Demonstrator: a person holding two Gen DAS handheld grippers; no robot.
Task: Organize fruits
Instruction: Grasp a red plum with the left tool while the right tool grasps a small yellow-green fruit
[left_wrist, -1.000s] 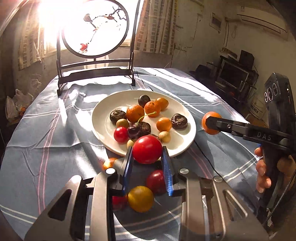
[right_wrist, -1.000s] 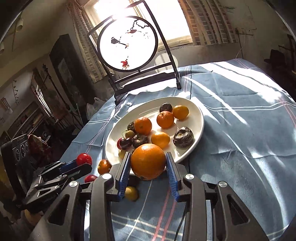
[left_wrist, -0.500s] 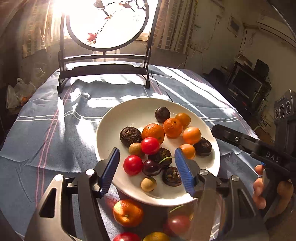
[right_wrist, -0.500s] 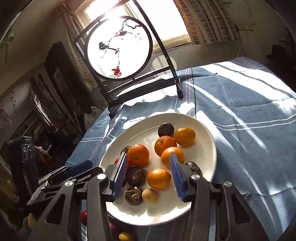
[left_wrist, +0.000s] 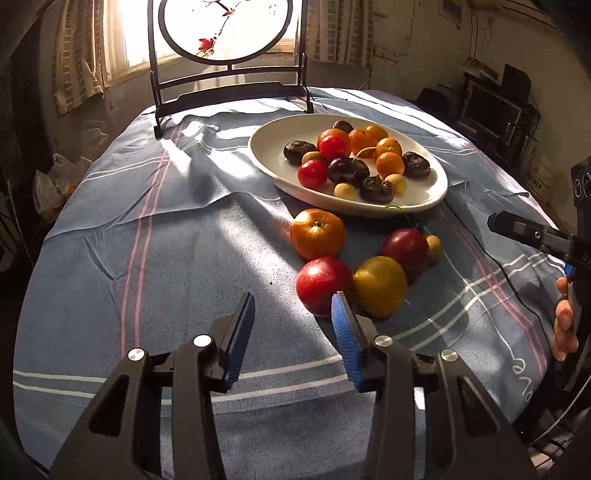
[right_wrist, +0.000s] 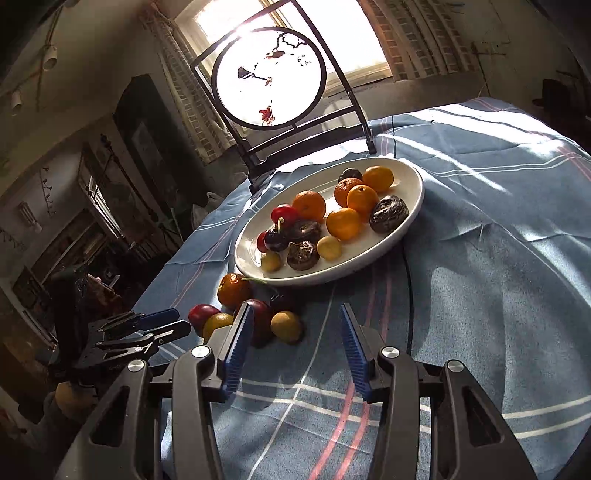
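Left jaws: the left gripper (left_wrist: 293, 321) stood spread wide with nothing between its blue pads, low above the tabletop, just short of the loose fruit.
Right jaws: the right gripper (right_wrist: 293, 341) was likewise spread and held nothing, above the striped cloth in front of the plate.
Nearest loose fruit: a red apple (left_wrist: 325, 285) lay on the cloth just beyond the left gripper's right-hand pad, touching a yellow fruit (left_wrist: 380, 286) beside it.
Other loose fruit: a dark red plum (left_wrist: 405, 249) sat behind the yellow one with a small yellowish fruit (left_wrist: 434, 249) at its side; an orange mandarin (left_wrist: 317, 233) lay between this cluster and the plate.
Plate: the white oval plate (left_wrist: 269, 147) rested farther back on the tabletop, holding mandarins, red cherry tomatoes, dark wrinkled fruits, a stemmed cherry and small pale round fruits.
Right view of the cluster: the same loose fruits sat left of the right gripper's left pad, near the plate's front rim (right_wrist: 332, 277).
Cloth: a blue tablecloth (left_wrist: 166, 240) with pink and white stripes covered the tabletop, sunlit in patches.
Backdrop: a round painted screen (left_wrist: 225, 29) on a dark stand stood at the far edge, before a bright window.
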